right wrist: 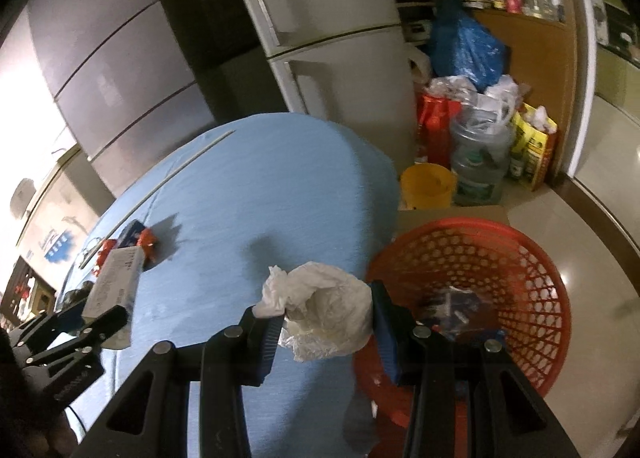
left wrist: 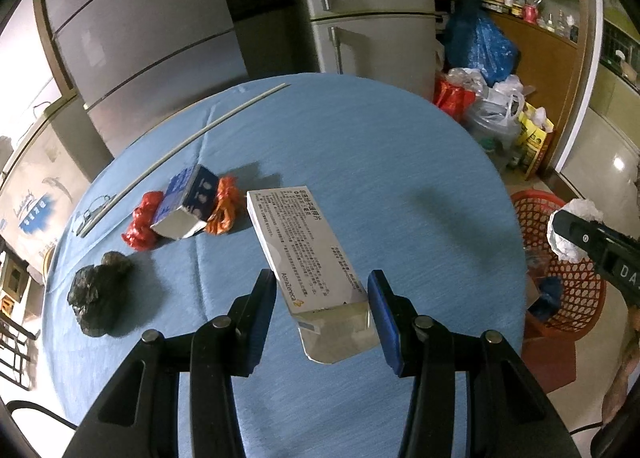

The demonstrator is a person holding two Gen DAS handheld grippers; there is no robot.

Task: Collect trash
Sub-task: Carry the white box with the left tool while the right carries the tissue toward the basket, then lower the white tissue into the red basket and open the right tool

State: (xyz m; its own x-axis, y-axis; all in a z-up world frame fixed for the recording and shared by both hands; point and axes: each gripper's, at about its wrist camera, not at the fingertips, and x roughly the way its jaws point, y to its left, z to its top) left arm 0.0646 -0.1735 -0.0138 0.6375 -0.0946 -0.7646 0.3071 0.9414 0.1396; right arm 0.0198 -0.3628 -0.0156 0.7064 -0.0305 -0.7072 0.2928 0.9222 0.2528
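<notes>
My left gripper (left wrist: 320, 286) is shut on the near end of a white printed medicine box (left wrist: 304, 250), held tilted above the blue table (left wrist: 360, 146). My right gripper (right wrist: 320, 306) is shut on a crumpled white wad of paper (right wrist: 328, 314) at the table's right edge, just left of the red mesh basket (right wrist: 500, 258). The basket holds some dark blue scraps. On the table's left lie a blue carton (left wrist: 188, 206), a red wrapper (left wrist: 142, 224), an orange wrapper (left wrist: 224, 206) and a dark crumpled lump (left wrist: 100, 294). The right gripper with its wad (left wrist: 572, 230) shows over the basket (left wrist: 568, 286).
A thin white rod (left wrist: 188, 146) and a metal clip (left wrist: 92, 210) lie along the table's far left edge. Behind stand a grey fridge (left wrist: 360, 6) and cabinets. Bags, a water jug (right wrist: 480, 162) and a yellow bucket (right wrist: 426, 186) crowd the floor beyond the basket.
</notes>
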